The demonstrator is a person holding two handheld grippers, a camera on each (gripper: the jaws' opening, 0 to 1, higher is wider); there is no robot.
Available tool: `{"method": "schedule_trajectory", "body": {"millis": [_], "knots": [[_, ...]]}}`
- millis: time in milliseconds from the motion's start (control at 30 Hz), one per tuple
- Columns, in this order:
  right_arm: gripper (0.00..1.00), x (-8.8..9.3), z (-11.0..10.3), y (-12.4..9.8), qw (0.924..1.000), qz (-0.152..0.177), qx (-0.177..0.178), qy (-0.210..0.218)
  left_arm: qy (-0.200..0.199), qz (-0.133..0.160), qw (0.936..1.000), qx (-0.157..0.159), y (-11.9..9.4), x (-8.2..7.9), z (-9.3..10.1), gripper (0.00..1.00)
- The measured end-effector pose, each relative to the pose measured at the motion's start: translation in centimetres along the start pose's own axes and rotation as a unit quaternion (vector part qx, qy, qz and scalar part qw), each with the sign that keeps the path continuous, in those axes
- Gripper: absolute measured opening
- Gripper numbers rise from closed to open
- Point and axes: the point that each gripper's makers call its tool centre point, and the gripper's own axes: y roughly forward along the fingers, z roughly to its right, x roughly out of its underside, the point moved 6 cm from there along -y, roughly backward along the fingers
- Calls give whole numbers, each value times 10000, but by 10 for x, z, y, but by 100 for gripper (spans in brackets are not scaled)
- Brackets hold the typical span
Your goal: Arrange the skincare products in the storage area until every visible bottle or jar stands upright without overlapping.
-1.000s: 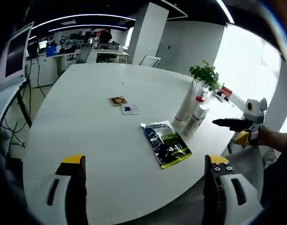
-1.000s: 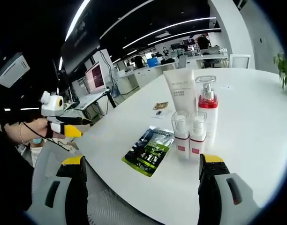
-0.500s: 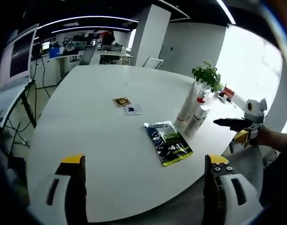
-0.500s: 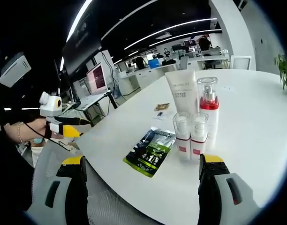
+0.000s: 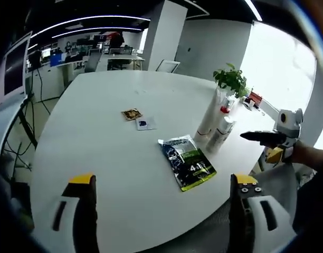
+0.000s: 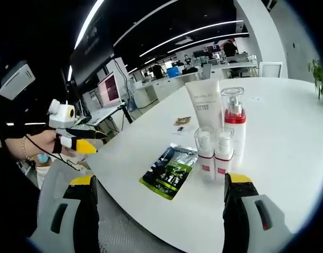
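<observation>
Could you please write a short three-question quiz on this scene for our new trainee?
1. True or false: the green sachet stands upright on the white table.
2. Multiple choice: which stands tallest in the group? A) the white tube B) a small pump bottle C) the sachet.
3. Fill in: in the right gripper view, the red-collared pump bottle stands ___ the two small pump bottles.

Key
1. False; it lies flat.
2. A
3. Behind

Both the left hand-held gripper and the right hand-held gripper are open and hold nothing.
</observation>
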Motion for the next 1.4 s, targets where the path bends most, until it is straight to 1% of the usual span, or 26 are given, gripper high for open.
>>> {"method": "schedule_trajectory", "body": {"millis": [133,400,533,600,700,833,867,967,1100,1200,1267,1300,1333,1400], "knots": [[100,1,1,1,10000,-10,-9,12,13,-30,10000,34,11,-6,1,99],[100,2,3,2,10000,-22,17,53,59,-247,9997,33,38,-17,0,99],[100,3,5,3,10000,-20,41,57,-16,-361,9993,-42,55,-20,-6,99],[100,3,6,3,9999,-28,77,78,-32,-416,9991,-73,56,-22,-5,99],[100,2,8,1,9998,33,118,144,-89,-552,9984,-92,71,-21,-9,99],[100,4,11,1,9997,12,155,182,-109,-688,9976,-57,83,-23,-8,99],[100,5,11,2,9997,9,165,194,-88,-712,9974,-64,84,-25,-5,99],[100,5,13,2,9996,4,199,212,-55,-758,9971,-59,96,-32,-5,99],[100,5,13,1,9994,9,229,263,-5,-814,9967,-13,105,-39,-2,99],[100,5,14,2,9993,-10,251,277,108,-868,9962,4,120,-49,-8,99],[100,6,14,1,9992,-19,265,297,125,-890,9959,-29,123,-50,-8,99],[100,6,15,1,9992,-21,268,296,125,-896,9959,-34,124,-51,-9,99],[100,6,15,1,9992,-21,291,289,82,-921,9957,-95,133,-55,-12,99],[100,6,16,1,9991,-20,308,295,10,-931,9955,-169,141,-57,-17,99]]}}
